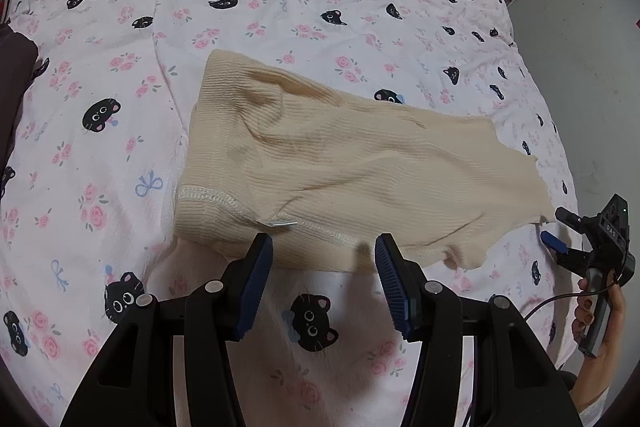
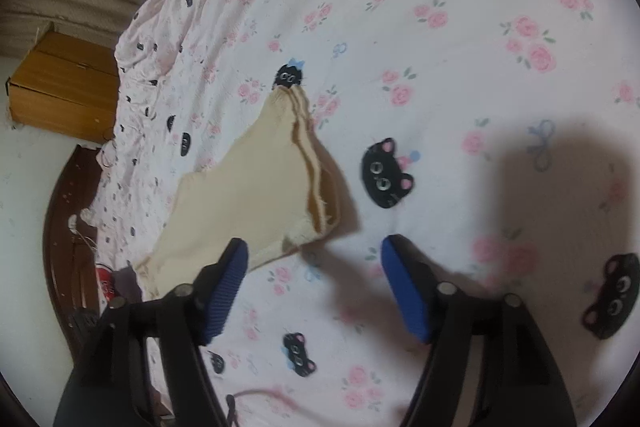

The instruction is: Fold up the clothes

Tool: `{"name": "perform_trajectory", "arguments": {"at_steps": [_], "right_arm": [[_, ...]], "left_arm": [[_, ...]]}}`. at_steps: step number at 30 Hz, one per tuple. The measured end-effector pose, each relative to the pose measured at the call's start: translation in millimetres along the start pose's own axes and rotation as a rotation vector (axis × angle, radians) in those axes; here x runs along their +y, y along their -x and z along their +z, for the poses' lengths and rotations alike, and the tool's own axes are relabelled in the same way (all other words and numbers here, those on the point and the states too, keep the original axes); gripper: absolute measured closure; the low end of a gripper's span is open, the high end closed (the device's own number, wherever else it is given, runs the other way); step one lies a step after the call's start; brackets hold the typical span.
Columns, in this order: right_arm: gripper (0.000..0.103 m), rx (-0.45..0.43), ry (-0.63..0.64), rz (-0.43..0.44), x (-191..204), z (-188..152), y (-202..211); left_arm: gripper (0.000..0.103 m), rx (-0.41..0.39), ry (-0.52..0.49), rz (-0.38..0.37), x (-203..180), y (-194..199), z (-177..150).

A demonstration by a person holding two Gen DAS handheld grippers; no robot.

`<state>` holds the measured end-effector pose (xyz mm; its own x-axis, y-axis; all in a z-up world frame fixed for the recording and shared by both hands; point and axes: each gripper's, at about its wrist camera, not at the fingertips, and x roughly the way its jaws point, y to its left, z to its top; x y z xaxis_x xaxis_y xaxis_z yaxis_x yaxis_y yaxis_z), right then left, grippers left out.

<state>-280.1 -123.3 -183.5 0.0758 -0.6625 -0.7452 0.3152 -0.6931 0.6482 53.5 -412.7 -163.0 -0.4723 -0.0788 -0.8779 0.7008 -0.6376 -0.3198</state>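
Left gripper (image 1: 324, 247) stands part open with nothing between its jaws, hovering just short of the near hem of the top (image 1: 332, 167). From the left wrist view, the top is a cream ribbed knit lying folded over on the bedspread (image 1: 240, 7), with a stitched hem band and a small label (image 1: 282, 223) on the near edge. Judged by its creases and drape, it is light, soft and limp; it will sag and slide apart if lifted by 1 layer, so take hold at a corner or along the hem, pinching all layers together. Right gripper (image 1: 554, 229) appears at the right edge of this view, held by a hand (image 1: 596, 315), jaws apart and just beside the top's right corner. A dark item (image 1: 16, 75) at the left edge lies well apart from the top. From the right wrist view, the right gripper (image 2: 314, 251) is wide open and empty, with the top's corner (image 2: 316, 227) near its left finger; 2 or 3 stacked layer edges show there. The bedspread around the top is bare, so nothing blocks a fold. Off the bed, a brown box (image 2: 60, 83) and a dark curved bed frame (image 2: 60, 211) stand clear of the work.
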Motion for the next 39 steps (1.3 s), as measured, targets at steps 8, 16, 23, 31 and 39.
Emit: {"name": "perform_trajectory", "arguments": {"at_steps": [8,16,23,31,39], "right_arm": [[0.027,-0.009,-0.092,0.083,-4,12,-17],[0.027,-0.041,-0.062,0.072,9,21,-34],[0.066,-0.053,-0.058,0.025,4,21,-30],[0.095,-0.068,-0.096,0.041,-4,24,-26],[0.095,-0.151,0.07,0.031,35,21,-4]], "left_arm": [[0.055,0.011,0.001,0.018,0,-9,-1],[0.055,0.015,-0.005,0.029,-2,-15,-2],[0.055,0.016,-0.004,0.026,-2,-15,-1],[0.055,0.014,0.0,0.019,0,-14,1],[0.055,0.005,0.019,0.013,6,-7,5]]}}
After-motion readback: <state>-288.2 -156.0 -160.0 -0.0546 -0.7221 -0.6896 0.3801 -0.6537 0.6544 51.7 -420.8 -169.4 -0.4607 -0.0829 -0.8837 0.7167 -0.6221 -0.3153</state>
